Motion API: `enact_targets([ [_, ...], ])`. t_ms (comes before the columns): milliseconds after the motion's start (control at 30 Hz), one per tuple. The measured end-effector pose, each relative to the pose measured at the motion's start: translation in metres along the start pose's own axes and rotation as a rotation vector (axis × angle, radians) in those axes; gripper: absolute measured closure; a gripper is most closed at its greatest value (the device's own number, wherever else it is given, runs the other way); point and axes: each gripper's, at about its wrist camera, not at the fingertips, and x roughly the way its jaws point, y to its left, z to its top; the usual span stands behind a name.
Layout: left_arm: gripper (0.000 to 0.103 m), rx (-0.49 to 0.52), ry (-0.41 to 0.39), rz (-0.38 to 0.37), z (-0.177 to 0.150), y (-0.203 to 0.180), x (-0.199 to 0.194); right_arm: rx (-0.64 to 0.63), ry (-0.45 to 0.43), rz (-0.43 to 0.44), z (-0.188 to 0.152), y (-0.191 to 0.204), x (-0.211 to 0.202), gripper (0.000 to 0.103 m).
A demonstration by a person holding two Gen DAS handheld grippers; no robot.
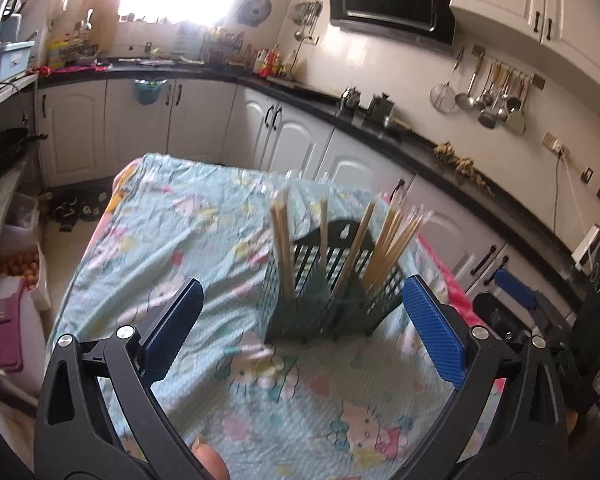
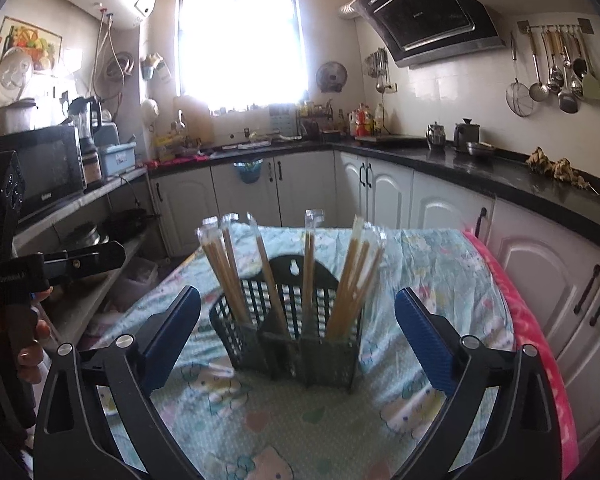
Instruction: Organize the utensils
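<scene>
A dark slotted utensil caddy [image 1: 331, 300] stands upright on a table under a light blue cartoon-print cloth [image 1: 204, 240]. Several bundles of wooden chopsticks [image 1: 383, 252] in clear wrappers stand in its compartments. My left gripper [image 1: 300, 328] is open and empty, held just in front of the caddy. In the right wrist view the caddy [image 2: 296, 340] and chopsticks [image 2: 351, 280] sit ahead of my right gripper [image 2: 300, 332], which is open and empty too. The right gripper shows at the right edge of the left wrist view [image 1: 515, 288].
White cabinets with a black counter [image 2: 479, 168] run behind and right of the table. A pink cloth edge [image 2: 535, 332] hangs on the table's right side. Shelves with a microwave [image 2: 40, 168] stand left. The hand-held left gripper [image 2: 52, 264] is at the left.
</scene>
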Motion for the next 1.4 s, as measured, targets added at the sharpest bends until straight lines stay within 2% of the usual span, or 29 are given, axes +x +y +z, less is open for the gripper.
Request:
enact_targets([
  [233, 0.011, 0.013, 0.042, 0.043, -0.035, -0.001, 0.009, 0.001, 0.054, -0.055, -0.033, 0.0, 0.001, 0.007],
  [433, 0.011, 0.027, 0.017, 0.094, -0.056, -0.003, 0.01, -0.009, 0.084, -0.074, -0.06, -0.001, 0.004, 0.007],
  [600, 0.011, 0.042, -0.016, 0.107, -0.072, -0.005, 0.011, -0.04, 0.066, -0.092, -0.08, 0.001, 0.004, 0.007],
  [1000, 0.011, 0.034, -0.144, 0.099, -0.092, -0.007, -0.001, -0.072, -0.116, -0.111, -0.095, 0.011, -0.018, 0.007],
  [1233, 0.011, 0.052, -0.198, 0.121, -0.101, -0.008, -0.005, -0.09, -0.237, -0.128, -0.098, 0.014, -0.034, 0.007],
  [1400, 0.011, 0.047, -0.215, 0.127, -0.101, -0.006, -0.007, -0.105, -0.24, -0.132, -0.101, 0.018, -0.033, 0.007],
])
